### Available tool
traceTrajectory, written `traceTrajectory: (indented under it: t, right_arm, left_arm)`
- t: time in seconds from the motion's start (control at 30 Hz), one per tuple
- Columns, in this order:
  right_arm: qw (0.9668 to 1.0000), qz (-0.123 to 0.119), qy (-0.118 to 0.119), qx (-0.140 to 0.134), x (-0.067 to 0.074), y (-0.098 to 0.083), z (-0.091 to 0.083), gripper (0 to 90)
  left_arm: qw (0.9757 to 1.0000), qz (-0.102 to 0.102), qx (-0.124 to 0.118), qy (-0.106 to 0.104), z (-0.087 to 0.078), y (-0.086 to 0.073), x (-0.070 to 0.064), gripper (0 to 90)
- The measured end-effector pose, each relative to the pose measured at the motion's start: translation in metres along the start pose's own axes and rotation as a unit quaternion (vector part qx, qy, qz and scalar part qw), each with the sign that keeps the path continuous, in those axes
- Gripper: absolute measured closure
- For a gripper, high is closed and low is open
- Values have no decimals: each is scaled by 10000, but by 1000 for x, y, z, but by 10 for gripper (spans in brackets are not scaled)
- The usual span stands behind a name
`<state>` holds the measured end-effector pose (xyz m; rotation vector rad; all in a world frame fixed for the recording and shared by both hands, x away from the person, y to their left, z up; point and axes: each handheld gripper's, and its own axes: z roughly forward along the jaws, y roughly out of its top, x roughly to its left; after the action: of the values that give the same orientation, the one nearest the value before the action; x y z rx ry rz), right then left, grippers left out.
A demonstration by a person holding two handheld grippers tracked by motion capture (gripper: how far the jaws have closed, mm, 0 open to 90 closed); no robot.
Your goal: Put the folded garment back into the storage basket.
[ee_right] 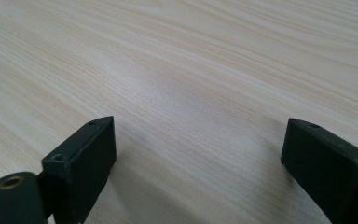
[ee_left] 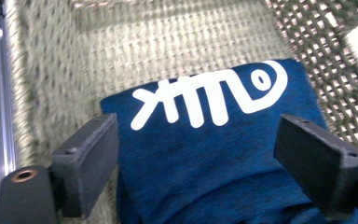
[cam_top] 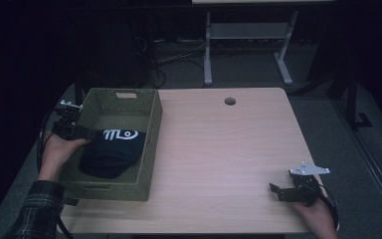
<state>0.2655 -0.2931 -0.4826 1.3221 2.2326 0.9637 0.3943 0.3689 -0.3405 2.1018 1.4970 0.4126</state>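
Placing step done, I judge: dark blue cap with white logo (cam_top: pixel 112 149) lies in olive woven basket (cam_top: pixel 151 132). Left gripper (ee_left: pixel 198 154) jaws wide, nothing gripped. Right gripper (cam_top: pixel 283 191) jaws wide, idle on light wooden worktop (cam_top: pixel 224 149) at 4 o'clock. Next: lift left gripper clear of basket rim.

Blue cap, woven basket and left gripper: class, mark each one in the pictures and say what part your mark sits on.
blue cap (ee_left: pixel 205 163): left gripper view, on the blue cloth below the white logo.
woven basket (cam_top: pixel 151 144): high view, on its right wall.
left gripper (cam_top: pixel 79 132): high view, at the black jaws beside the cap.
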Motion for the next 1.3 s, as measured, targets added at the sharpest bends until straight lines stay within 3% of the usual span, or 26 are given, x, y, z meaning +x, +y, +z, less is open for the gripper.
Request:
traceTrajectory:
  t: [0.27,0.6,0.83,0.9,1.13,1.3]
  right_arm:
    - [10000,0,0,1,0,0,0,98]
    - [10000,3,0,1,0,0,0,98]
    - [10000,5,0,1,0,0,0,98]
    - [10000,4,0,0,0,0,0,98]
    - [10000,5,0,1,0,0,0,98]
    - [10000,16,7,-6,0,0,0,98]
  left_arm:
    - [9993,307,-149,-150,-4,8,-26,130]
    - [9956,606,-475,-529,-8,19,-70,130]
    - [9918,872,-544,-756,-8,24,-100,131]
    - [9898,996,-546,-864,-8,26,-113,132]
    - [9856,1190,-566,-1055,-6,29,-137,132]
    - [9810,1400,-602,-1204,-2,29,-160,132]
